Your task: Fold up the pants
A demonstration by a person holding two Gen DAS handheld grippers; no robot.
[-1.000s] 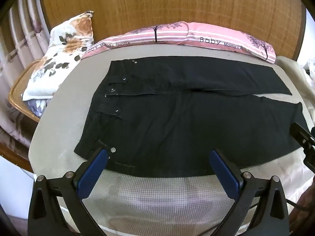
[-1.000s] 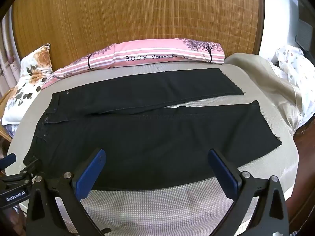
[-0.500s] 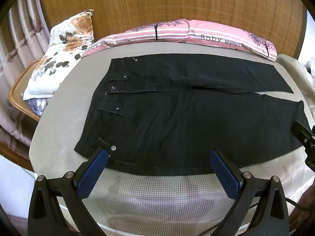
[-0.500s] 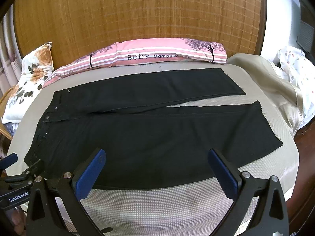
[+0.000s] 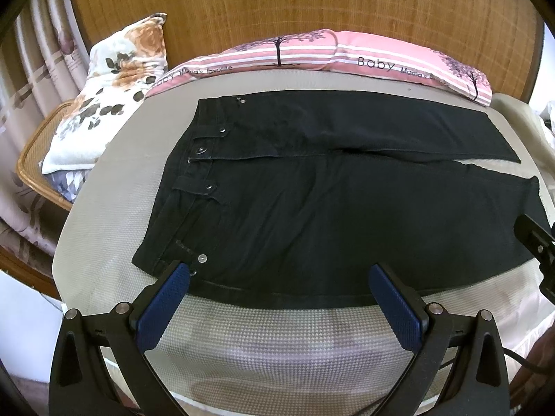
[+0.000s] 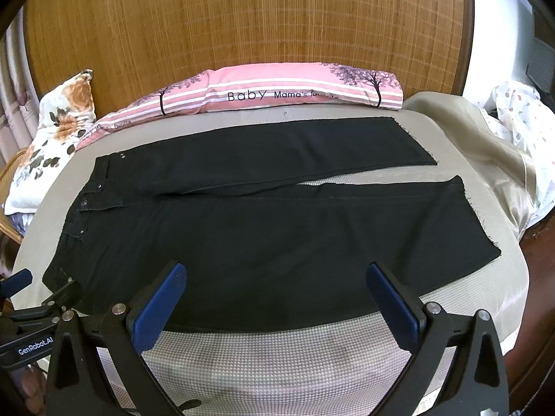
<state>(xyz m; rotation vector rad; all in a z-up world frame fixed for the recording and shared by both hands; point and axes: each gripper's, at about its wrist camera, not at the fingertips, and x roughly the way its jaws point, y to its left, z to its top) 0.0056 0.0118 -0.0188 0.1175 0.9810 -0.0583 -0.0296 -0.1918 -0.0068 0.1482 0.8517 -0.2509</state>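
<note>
Black pants (image 5: 329, 201) lie flat on the bed, waistband at the left, both legs stretched out to the right, slightly apart at the hems. In the right wrist view the same pants (image 6: 277, 228) fill the middle. My left gripper (image 5: 279, 279) hovers open over the near edge of the waist end, nothing between its blue pads. Over the near leg's lower edge, my right gripper (image 6: 274, 277) is open and holds nothing. The left gripper's body shows at the lower left of the right wrist view.
A beige mattress cover (image 5: 277, 339) lies under the pants. A pink striped pillow (image 6: 277, 92) sits at the head against a woven wooden headboard (image 6: 242, 20). A floral pillow (image 5: 111, 79) and a wicker chair (image 5: 31, 149) are at the left, crumpled bedding (image 6: 513, 128) at the right.
Both grippers have drawn slightly back and up from the pants, so the garment sits a little lower and smaller in view. The pants have not moved.
</note>
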